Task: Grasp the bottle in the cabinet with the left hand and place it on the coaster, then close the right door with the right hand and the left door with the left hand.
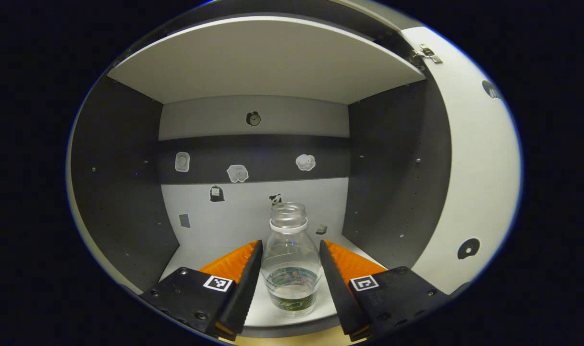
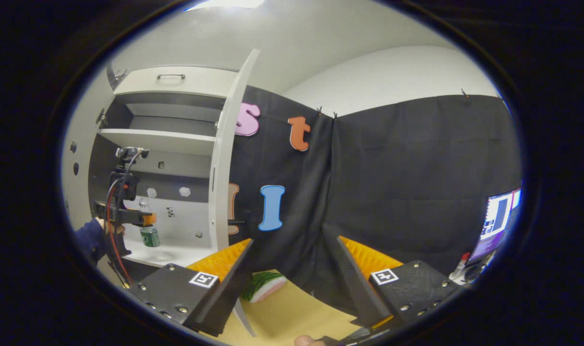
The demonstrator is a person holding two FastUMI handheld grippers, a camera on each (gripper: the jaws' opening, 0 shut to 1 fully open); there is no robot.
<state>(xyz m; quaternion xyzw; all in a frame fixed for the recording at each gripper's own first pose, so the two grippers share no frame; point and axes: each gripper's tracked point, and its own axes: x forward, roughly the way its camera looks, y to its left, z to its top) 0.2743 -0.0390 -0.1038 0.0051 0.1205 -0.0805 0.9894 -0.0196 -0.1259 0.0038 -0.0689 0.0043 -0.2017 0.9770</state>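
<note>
Left tool [image 1: 290,269] stood spread astride the bottle [image 1: 291,262] at the cabinet shelf's [image 1: 273,312] front edge, fingers apart from it; recommended closing squarely on the body below the neck

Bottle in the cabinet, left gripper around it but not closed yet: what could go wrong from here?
1. The bottle is clear, rounded and uncapped; the left gripper has gaps on both sides, so an uneven close could tip it or make it slip.
2. It seems to hold a little liquid, so tilting on the way out may spill.
3. The right door stands open by the exit path; the right gripper waits open over the table, too far to help.
</note>
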